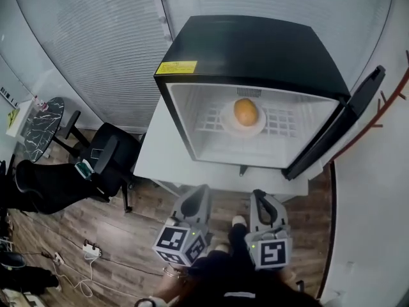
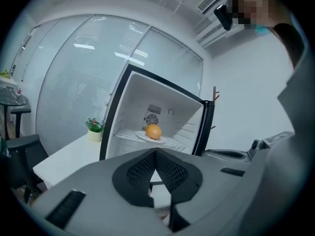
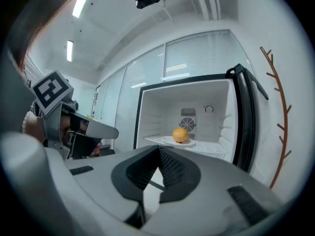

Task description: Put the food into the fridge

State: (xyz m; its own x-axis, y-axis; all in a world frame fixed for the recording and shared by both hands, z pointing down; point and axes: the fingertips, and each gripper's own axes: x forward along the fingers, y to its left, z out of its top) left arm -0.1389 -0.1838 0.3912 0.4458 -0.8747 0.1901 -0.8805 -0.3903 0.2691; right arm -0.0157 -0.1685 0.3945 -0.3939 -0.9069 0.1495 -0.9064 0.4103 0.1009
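A black mini fridge (image 1: 255,50) stands on a white table (image 1: 160,152) with its door (image 1: 339,130) swung open to the right. Inside, a round orange food item (image 1: 246,111) (image 2: 153,131) (image 3: 180,134) rests on a white plate (image 1: 225,119) on the wire shelf. My left gripper (image 1: 201,190) (image 2: 155,151) and my right gripper (image 1: 259,195) (image 3: 158,149) hang side by side over the wood floor, short of the table's front edge. Both point at the fridge opening. Each has its jaws shut, tips touching, with nothing between them.
A small potted plant (image 2: 93,131) sits on the table left of the fridge. A black office chair (image 1: 108,158) and a round dark side table (image 1: 45,123) stand to the left. A power strip (image 1: 89,249) with cables lies on the floor. A brown branch decoration (image 3: 280,117) marks the right wall.
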